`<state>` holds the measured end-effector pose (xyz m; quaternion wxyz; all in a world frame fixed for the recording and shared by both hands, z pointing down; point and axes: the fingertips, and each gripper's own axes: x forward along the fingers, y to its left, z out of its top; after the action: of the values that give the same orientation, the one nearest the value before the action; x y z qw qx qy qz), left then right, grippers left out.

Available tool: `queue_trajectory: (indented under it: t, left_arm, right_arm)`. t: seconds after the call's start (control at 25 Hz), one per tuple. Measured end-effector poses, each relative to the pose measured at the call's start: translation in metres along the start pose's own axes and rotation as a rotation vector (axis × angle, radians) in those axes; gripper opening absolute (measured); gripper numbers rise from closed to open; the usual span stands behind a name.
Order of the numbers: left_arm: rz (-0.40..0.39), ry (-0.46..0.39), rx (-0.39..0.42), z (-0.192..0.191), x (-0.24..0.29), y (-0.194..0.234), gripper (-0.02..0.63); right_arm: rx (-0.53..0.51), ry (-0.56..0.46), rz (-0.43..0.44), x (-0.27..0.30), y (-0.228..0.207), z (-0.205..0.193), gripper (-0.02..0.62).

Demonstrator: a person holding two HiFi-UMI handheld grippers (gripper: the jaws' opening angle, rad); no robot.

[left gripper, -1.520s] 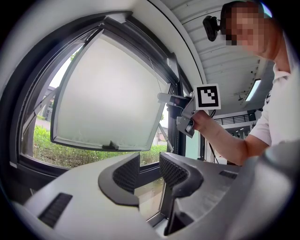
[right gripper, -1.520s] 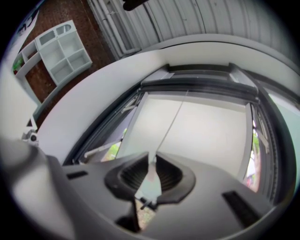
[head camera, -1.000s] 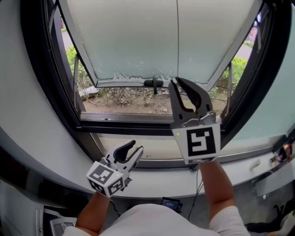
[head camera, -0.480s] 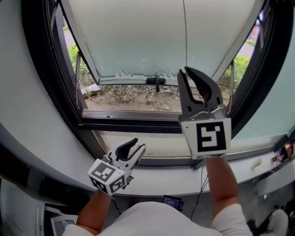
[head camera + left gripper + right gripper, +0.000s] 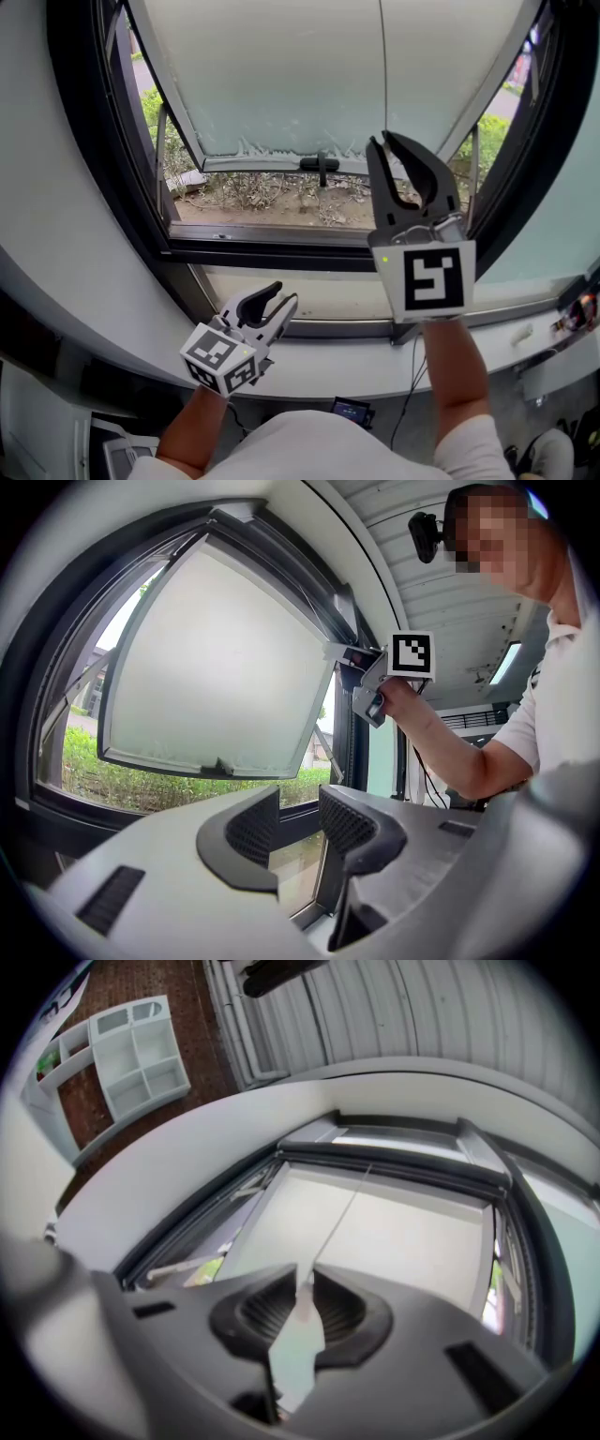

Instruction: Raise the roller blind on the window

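The right gripper (image 5: pixel 383 141) pinches the pull cord (image 5: pixel 382 66), the left gripper (image 5: pixel 281 293) hangs near with spread, empty jaws, and no blind cloth covers the frosted sash (image 5: pixel 281 75), so the raising seems nearly done.

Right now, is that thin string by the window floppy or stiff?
Probably floppy by itself: the pull cord is very thin. It looks straight, likely because the right gripper pinches it taut. Probably light, and it might slip.

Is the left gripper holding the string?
No, the left gripper is open and empty; the right gripper pinches the string.
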<state>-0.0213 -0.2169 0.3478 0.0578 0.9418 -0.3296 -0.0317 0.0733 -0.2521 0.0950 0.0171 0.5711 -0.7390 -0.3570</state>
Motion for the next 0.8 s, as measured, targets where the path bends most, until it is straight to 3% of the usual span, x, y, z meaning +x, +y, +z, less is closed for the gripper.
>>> queue_trajectory:
  t: [0.28,0.8]
  left_arm:
    - [0.002,0.003,0.001,-0.001,0.002,0.003,0.147]
    - [0.005,0.007,-0.004,-0.004,0.003,0.006,0.147]
  right_arm:
    - [-0.051,0.037,-0.017,0.005,-0.003,-0.01,0.058]
    - [-0.023,0.069,-0.006,0.018,-0.004,-0.025,0.06]
